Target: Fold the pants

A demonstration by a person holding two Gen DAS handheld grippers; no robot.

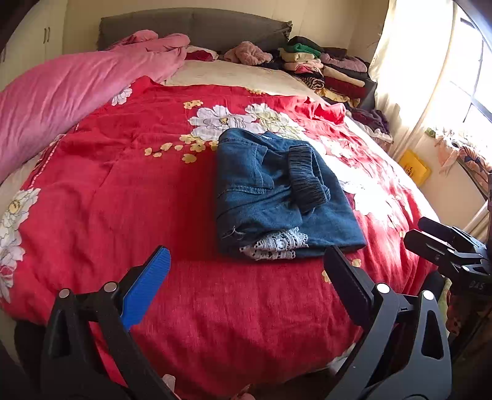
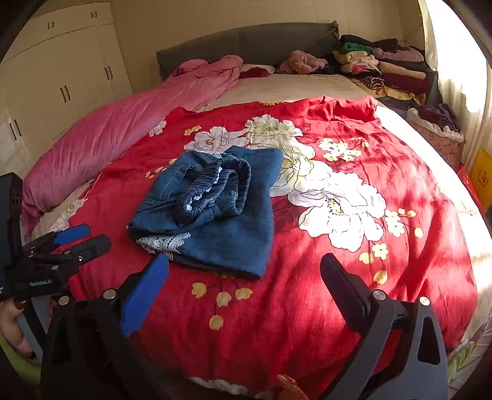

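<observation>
Blue denim pants (image 1: 276, 190) lie folded into a compact bundle on the red flowered bedspread (image 1: 123, 184), elastic waistband on top and white lace trim showing at the near edge. My left gripper (image 1: 246, 261) is open just in front of the bundle, with nothing between its fingers. In the right wrist view the pants (image 2: 215, 209) lie ahead and to the left. My right gripper (image 2: 246, 267) is open too, its blue finger (image 2: 147, 289) near the bundle's near corner, not touching it. The other gripper shows at each view's side, the right gripper (image 1: 430, 237) and the left gripper (image 2: 83, 237).
A pink quilt (image 1: 61, 101) lies along the bed's left side. Stacks of folded clothes (image 1: 326, 67) sit at the far right by the grey headboard (image 1: 190, 24). A window with curtains (image 1: 415, 77) is on the right, white wardrobes (image 2: 55, 80) on the left. A hand (image 2: 12, 332) holds the left gripper.
</observation>
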